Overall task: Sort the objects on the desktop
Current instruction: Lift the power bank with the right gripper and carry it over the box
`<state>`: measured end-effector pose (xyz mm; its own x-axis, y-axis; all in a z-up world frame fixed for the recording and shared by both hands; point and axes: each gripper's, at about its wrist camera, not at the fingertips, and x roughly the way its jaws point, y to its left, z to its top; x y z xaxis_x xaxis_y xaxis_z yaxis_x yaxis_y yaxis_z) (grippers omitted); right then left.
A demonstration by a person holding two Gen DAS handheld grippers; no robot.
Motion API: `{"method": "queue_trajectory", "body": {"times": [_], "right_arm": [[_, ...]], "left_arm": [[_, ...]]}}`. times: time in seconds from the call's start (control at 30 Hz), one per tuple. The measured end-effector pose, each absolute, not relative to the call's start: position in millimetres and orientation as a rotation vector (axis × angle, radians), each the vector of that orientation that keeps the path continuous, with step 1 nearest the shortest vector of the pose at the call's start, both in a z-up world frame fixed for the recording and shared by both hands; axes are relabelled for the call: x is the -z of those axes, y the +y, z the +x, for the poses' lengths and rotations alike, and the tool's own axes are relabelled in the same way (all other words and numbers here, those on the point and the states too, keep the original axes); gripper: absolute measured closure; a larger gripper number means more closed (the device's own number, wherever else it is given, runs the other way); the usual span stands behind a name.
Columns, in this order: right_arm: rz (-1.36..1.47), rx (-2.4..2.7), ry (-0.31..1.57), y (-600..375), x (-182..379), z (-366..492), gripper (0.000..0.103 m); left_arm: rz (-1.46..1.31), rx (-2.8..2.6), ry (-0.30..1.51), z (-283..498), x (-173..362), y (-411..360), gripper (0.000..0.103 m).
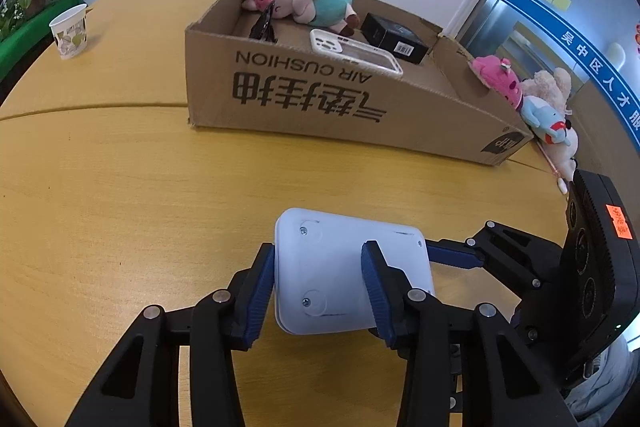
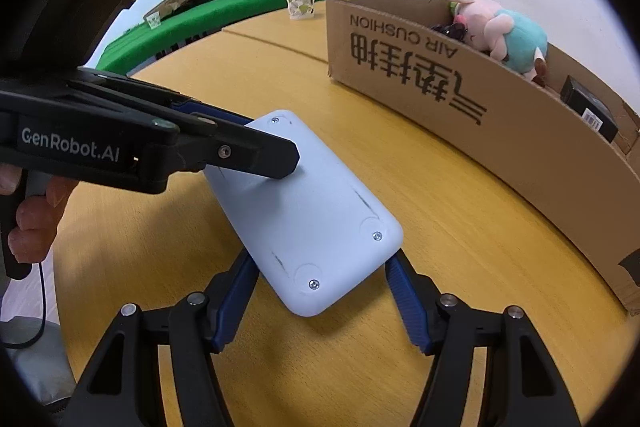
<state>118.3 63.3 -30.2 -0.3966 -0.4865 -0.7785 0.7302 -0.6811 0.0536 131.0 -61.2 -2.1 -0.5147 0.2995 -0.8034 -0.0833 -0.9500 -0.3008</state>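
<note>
Only my left wrist view shows the phone case [image 1: 355, 55] inside the cardboard box [image 1: 328, 107], and plush toys [image 1: 536, 107] beyond its right end. My left tongs [image 1: 318, 281] pinch the white device [image 1: 352, 271] above the table [image 1: 120, 187]. My right tongs [image 2: 320, 301] are spread around its near end [image 2: 308, 223].

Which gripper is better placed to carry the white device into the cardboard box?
Left. The left gripper is clamped across the white device; the right gripper only straddles its end, jaws apart. The cardboard box lies ahead.
</note>
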Motion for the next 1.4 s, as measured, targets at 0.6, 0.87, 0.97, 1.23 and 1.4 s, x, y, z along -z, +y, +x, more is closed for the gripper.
{"method": "queue_trajectory", "body": {"times": [0.6, 0.87, 0.97, 1.23, 1.4], "right_arm": [[0.809, 2.293, 0.393, 101.5, -56.5, 88.1, 0.038], [0.734, 2.385, 0.422, 128.7, -88.1, 59.0, 0.038], [0.716, 2.415, 0.428, 138.1, -97.5, 51.5, 0.038], [0.725, 2.472, 0.420, 160.0, -110.4, 28.0, 0.038], [0.745, 2.487, 0.376, 173.8, -116.0, 10.5, 0.038]], "left_arm": [[-1.090, -2.607, -0.155, 91.1, -95.6, -13.1, 0.062], [-0.973, -2.597, -0.078, 57.2, -129.2, 14.7, 0.062], [-0.928, -2.597, -0.043, 47.2, -138.8, 26.9, 0.062], [-0.880, -2.571, 0.017, 16.1, -151.4, 52.5, 0.062], [-0.853, -2.569, 0.043, 2.5, -156.3, 63.5, 0.062]]}}
